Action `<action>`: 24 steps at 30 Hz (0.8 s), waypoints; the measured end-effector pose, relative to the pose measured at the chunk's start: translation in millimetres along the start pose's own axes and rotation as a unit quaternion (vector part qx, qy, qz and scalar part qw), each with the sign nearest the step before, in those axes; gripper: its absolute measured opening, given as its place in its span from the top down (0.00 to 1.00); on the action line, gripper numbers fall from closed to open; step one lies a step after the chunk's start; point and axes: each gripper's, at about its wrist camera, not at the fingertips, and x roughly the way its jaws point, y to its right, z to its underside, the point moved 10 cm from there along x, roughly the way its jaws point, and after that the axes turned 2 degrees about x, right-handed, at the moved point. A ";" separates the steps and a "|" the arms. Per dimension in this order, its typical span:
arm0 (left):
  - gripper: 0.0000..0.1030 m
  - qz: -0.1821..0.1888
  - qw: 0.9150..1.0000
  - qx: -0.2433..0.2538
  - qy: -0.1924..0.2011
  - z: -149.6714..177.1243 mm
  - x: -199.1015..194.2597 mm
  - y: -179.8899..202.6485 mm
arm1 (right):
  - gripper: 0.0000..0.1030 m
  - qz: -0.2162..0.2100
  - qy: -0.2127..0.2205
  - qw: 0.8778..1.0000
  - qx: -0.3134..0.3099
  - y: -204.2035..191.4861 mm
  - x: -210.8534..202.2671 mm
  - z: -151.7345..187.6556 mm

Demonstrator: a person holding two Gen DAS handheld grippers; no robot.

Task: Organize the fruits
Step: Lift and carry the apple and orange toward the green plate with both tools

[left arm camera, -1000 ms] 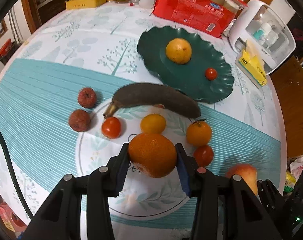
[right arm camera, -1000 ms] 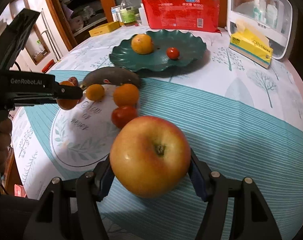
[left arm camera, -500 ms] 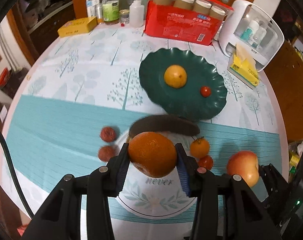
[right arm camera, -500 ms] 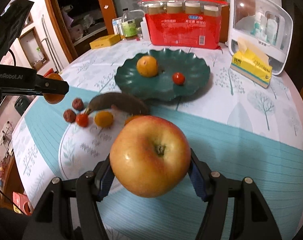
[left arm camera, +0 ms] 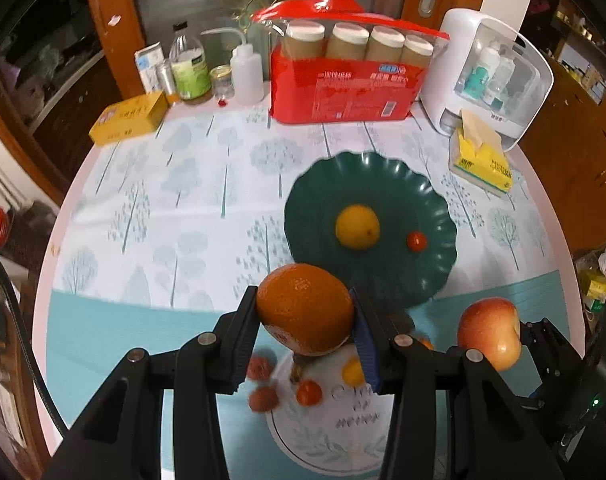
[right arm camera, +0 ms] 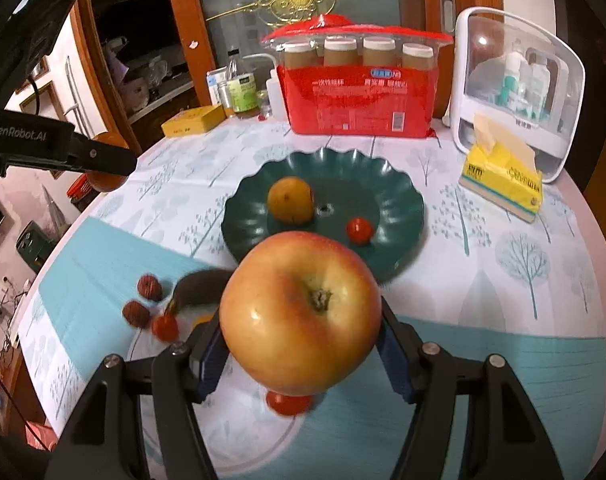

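My left gripper (left arm camera: 305, 312) is shut on a large orange (left arm camera: 305, 308) and holds it high above the table. My right gripper (right arm camera: 301, 324) is shut on a red-yellow apple (right arm camera: 301, 320), also lifted; the apple also shows in the left wrist view (left arm camera: 489, 334). A green scalloped plate (left arm camera: 423, 272) (right arm camera: 399, 200) holds a yellow orange (left arm camera: 357, 227) (right arm camera: 291, 200) and a cherry tomato (left arm camera: 417, 241) (right arm camera: 359, 230). On the cloth below lie two lychees (right arm camera: 143, 300), a dark banana (right arm camera: 201, 282) and small tomatoes (right arm camera: 165, 326).
At the back stand a red pack of cups (left arm camera: 347, 80), a white storage box (left arm camera: 487, 76), a yellow tissue pack (left arm camera: 483, 156), bottles (left arm camera: 189, 68) and a yellow box (left arm camera: 129, 118). The round table's edge (left arm camera: 59, 220) curves at the left.
Both grippers have risen and tilted up with their fruits held. The loose fruits on the cloth have dropped low in view, and the plate and back items now show more fully.
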 end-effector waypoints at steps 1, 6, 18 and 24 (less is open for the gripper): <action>0.58 0.002 1.000 0.004 0.002 -7.8 1.4 -2.1 | 0.36 0.002 0.003 1.000 0.001 -0.9 2.5 -4.7; 0.58 0.005 1.000 0.023 0.010 -39.2 12.6 -8.9 | 0.36 0.014 0.013 1.000 0.011 -3.2 16.3 -25.2; 0.58 0.055 0.998 0.019 -0.005 -69.2 81.7 -2.9 | 0.36 0.027 0.000 0.999 0.036 -1.3 60.6 -44.8; 0.58 0.080 0.997 0.005 -0.016 -68.1 115.4 0.1 | 0.36 0.016 -0.027 0.998 0.060 1.1 81.1 -38.6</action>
